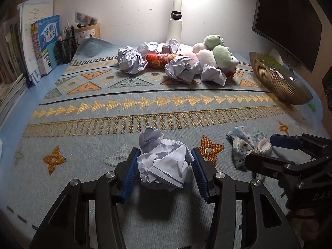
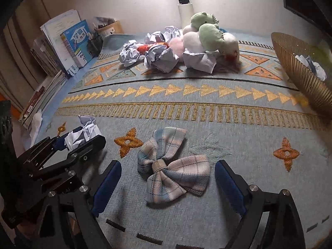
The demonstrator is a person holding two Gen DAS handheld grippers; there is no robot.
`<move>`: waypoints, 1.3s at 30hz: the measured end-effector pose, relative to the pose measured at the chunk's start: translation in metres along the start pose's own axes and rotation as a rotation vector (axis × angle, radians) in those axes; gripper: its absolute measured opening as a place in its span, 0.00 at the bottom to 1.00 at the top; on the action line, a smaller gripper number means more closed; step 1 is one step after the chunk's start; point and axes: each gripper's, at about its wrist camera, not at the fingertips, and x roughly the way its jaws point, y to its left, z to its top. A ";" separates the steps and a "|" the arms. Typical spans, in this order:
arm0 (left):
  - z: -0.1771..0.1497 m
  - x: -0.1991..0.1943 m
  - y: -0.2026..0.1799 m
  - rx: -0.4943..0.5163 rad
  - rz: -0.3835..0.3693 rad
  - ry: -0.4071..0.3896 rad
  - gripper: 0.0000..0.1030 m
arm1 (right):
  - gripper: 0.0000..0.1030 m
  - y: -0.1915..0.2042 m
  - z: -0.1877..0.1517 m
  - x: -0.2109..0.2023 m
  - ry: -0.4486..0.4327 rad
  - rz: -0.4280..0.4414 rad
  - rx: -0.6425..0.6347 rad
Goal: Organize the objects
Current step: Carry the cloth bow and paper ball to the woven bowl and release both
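Observation:
My left gripper [image 1: 164, 155] is shut on a crumpled white paper ball [image 1: 164, 166], held just above the patterned blue cloth [image 1: 103, 108]; the right wrist view shows that gripper [image 2: 81, 137] at the left with the paper ball [image 2: 83, 132] in it. My right gripper [image 2: 168, 166] stands open over the cloth. A plaid fabric bow [image 2: 174, 170] lies flat between its fingers, untouched by either pad. In the left wrist view the bow [image 1: 242, 145] lies at the right, by the right gripper [image 1: 269, 151].
At the back lies a heap of several crumpled paper balls [image 1: 132, 60], a red snack bag [image 1: 159, 59] and plush toys [image 1: 215, 54]. A ribbed gold bowl [image 1: 276, 78] holding paper stands at the right. Books [image 1: 41, 45] line the left edge; a monitor [image 1: 288, 16] hangs at the right.

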 end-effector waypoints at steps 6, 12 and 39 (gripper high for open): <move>-0.001 0.000 0.005 -0.026 -0.014 -0.004 0.46 | 0.67 0.006 -0.005 -0.001 -0.041 -0.087 0.020; -0.001 0.000 0.000 -0.009 -0.005 -0.008 0.46 | 0.28 0.006 -0.004 -0.006 -0.058 -0.116 -0.010; 0.170 0.003 -0.179 0.121 -0.297 -0.169 0.46 | 0.27 -0.185 0.097 -0.172 -0.410 -0.271 0.260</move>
